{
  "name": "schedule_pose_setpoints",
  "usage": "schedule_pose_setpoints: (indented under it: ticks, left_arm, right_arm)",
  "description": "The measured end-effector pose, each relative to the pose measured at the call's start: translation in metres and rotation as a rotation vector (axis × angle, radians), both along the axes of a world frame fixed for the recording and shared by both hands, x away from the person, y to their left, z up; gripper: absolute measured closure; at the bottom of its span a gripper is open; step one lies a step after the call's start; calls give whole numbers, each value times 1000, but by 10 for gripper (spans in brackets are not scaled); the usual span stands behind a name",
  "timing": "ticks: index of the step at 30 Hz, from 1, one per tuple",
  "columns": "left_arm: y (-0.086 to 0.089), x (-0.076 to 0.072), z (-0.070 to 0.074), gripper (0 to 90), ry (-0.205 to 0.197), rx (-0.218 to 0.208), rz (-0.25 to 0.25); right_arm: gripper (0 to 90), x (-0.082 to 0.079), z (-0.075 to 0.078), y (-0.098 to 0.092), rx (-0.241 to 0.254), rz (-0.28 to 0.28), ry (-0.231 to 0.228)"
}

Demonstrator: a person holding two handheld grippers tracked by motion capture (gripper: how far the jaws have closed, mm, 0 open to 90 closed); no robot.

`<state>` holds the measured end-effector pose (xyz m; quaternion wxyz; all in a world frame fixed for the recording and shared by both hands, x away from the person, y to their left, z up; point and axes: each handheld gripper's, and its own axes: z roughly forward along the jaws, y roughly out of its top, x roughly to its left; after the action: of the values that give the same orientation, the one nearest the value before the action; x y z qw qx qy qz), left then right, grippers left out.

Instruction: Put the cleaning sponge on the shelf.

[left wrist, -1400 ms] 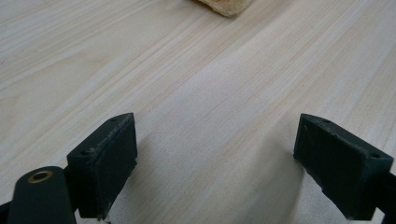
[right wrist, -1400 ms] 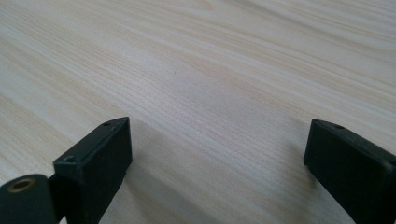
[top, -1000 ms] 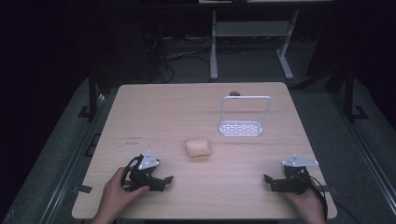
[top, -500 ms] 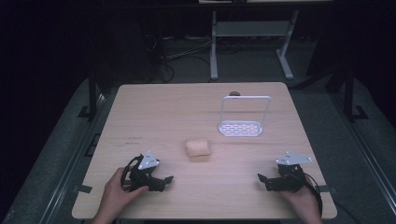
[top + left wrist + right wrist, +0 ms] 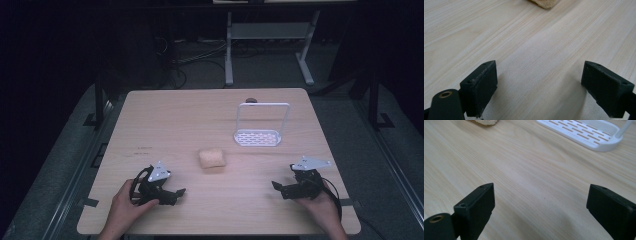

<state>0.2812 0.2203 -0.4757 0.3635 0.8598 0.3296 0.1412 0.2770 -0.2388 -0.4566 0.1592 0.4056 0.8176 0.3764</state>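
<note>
Bun (image 5: 211, 158) is lying mid-tabletop, just left of and nearer than the rack (image 5: 258, 137). Left gripper (image 5: 172, 192) and right gripper (image 5: 278, 187) are resting well apart from the bun, jaws spread and gripping nothing. A hard pinch is likely crushing it; a sweeping approach risks nudging the rack. Bare tabletop (image 5: 165, 120) is lying all around the bun.

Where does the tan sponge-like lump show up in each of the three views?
High view: the tan lump lies mid-table, left of and nearer than the white slotted tray.
Left gripper view: cut off at the top edge, right of centre.
Right gripper view: top edge, left of centre.
Shared landmark: the pale wood table.
</note>
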Motion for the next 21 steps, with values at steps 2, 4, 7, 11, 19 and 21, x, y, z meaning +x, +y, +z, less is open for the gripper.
schedule_pose_setpoints:
  ticks: [2, 4, 7, 11, 19, 21]
  left_arm:
    - [0, 0, 0, 128, 0, 0, 0]
    - [0, 0, 0, 128, 0, 0, 0]
    - [0, 0, 0, 128, 0, 0, 0]
    - [0, 0, 0, 128, 0, -1, 1]
    - [0, 0, 0, 128, 0, -1, 1]
    - [0, 0, 0, 128, 0, -1, 1]
  right_arm:
    - [80, 4, 1, 3, 2, 13, 6]
    - [80, 5, 1, 4, 1, 22, 5]
    - [80, 8, 1, 8, 1, 39, 4]
    - [81, 13, 3, 13, 1, 57, 3]
    - [81, 18, 7, 18, -3, 80, -11]
    - [81, 20, 8, 19, -7, 88, -13]
